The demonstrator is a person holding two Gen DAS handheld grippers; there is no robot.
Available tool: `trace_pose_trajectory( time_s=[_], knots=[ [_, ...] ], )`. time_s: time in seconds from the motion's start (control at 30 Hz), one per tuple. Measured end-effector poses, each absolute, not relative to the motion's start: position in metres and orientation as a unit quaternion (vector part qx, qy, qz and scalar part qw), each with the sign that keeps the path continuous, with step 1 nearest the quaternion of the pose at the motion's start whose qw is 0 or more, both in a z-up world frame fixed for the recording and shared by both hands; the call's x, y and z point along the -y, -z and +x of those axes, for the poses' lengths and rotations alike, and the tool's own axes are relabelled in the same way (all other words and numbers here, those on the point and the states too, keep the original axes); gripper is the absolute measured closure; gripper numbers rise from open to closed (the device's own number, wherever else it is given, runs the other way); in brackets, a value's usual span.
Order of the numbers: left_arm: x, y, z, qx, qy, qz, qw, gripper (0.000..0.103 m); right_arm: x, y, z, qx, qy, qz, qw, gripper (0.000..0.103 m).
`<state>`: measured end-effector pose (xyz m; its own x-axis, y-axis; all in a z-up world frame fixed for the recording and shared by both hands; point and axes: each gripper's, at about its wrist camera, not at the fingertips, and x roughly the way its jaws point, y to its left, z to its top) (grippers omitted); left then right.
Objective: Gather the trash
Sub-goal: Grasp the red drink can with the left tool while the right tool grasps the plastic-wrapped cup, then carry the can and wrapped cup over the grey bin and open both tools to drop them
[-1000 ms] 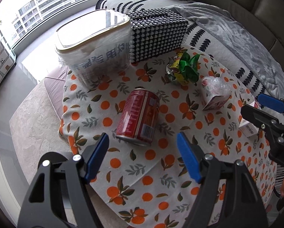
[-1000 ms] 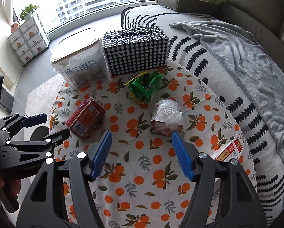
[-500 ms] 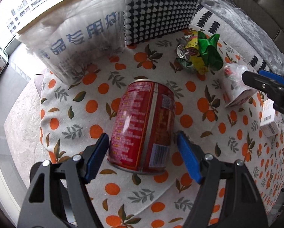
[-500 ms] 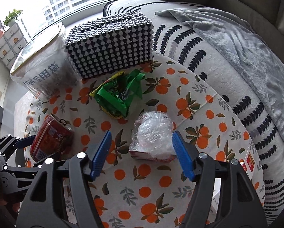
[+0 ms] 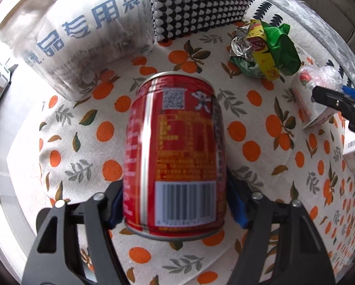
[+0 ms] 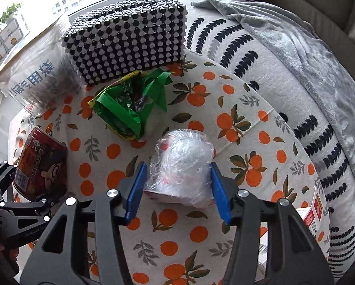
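A red drink can [image 5: 175, 152] lies on its side on the orange-print tablecloth. My left gripper [image 5: 176, 204] is open with its blue pads on either side of the can's near end; the can also shows in the right wrist view [image 6: 41, 163]. A small carton wrapped in clear plastic [image 6: 182, 166] lies between the open blue pads of my right gripper [image 6: 178, 190]; it shows at the right in the left wrist view [image 5: 312, 95]. A crumpled green and yellow wrapper [image 6: 130, 104] lies beyond it.
A bin lined with a white printed bag [image 5: 82, 30] stands at the back left. A black-and-white beaded box [image 6: 127, 38] stands beside it. Small cardboard boxes [image 6: 312, 211] lie at the table's right edge. A grey blanket [image 6: 308, 59] covers the sofa behind.
Both grippers moved forward and down. The left pads now flank the can's near end. The right pads now flank the plastic-wrapped carton.
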<state>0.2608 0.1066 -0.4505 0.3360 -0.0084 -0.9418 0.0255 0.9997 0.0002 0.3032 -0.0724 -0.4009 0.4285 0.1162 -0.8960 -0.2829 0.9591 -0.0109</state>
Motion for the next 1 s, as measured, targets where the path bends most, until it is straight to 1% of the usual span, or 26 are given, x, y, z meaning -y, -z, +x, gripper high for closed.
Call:
trace_pose_trajectory(
  time_s=[0.1,0.13,0.27,0.47,1.0],
  knots=[
    [-0.108,0.450,0.262,-0.576,0.017,-0.004,0.817,0.038,0.073,0.397,0.301,-0.516,-0.120,-0.078,0.845,0.064],
    [-0.108,0.450,0.262,-0.576,0.020,-0.009,0.817,0.038,0.073,0.395,0.301,-0.516,-0.125,-0.076,0.844,0.078],
    [-0.105,0.444,0.259,-0.573,0.025,-0.011,0.819,0.038,0.071,0.391,0.297,-0.521,-0.133,-0.073,0.840,0.084],
    [-0.101,0.434,0.248,-0.572,0.034,-0.012,0.820,0.038,0.070,0.382,0.283,-0.523,-0.140,-0.070,0.838,0.086],
    [-0.101,0.399,0.202,-0.564,0.029,-0.031,0.825,0.038,0.063,0.351,0.239,-0.523,-0.175,-0.062,0.832,0.087]
  ],
)
